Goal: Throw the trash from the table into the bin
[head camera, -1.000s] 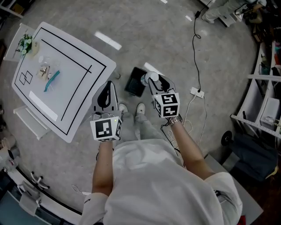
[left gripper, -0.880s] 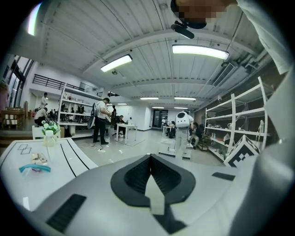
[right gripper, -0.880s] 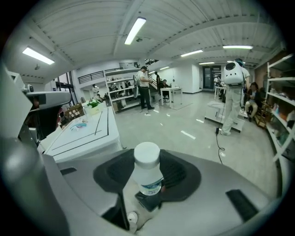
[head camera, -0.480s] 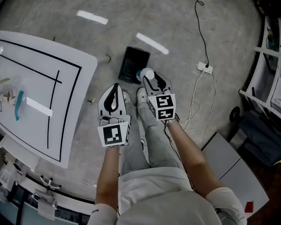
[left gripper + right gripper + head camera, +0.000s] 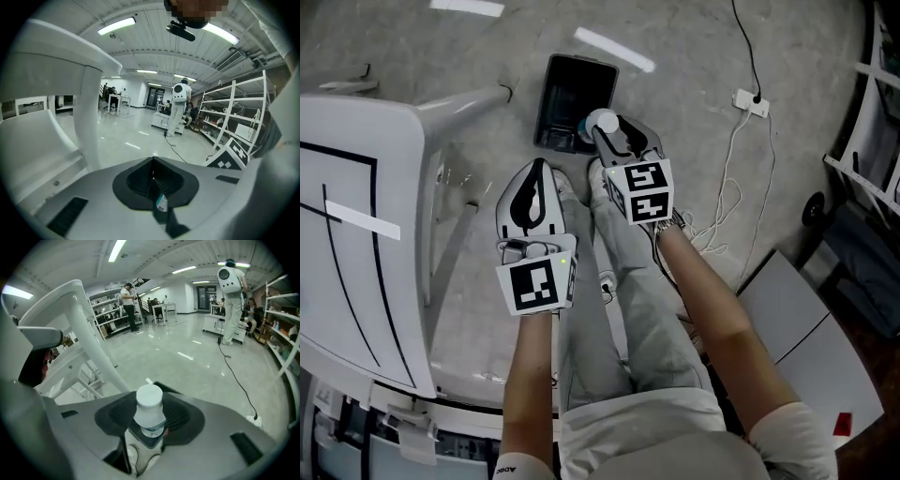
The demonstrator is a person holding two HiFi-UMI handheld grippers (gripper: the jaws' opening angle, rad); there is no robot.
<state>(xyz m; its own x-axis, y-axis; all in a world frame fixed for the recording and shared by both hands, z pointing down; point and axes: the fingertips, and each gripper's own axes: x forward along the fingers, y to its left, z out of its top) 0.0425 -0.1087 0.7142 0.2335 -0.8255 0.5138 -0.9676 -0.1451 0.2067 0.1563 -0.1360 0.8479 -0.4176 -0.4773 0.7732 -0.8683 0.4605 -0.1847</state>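
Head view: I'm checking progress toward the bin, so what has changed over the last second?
Both grippers have come down toward the floor. The right gripper has carried the white bottle to the near corner of the black bin, and the left gripper has lowered beside it. The table has slid to the view's left. Unchanged: the right gripper still clamps the bottle, and the left stays shut with a thin dark scrap between its jaws.

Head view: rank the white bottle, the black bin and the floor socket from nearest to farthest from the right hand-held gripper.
1. White bottle: clamped between the jaws of the right hand-held gripper.
2. Black bin: just beyond the gripper's tips, slightly to the left.
3. Floor socket: well off to the right.
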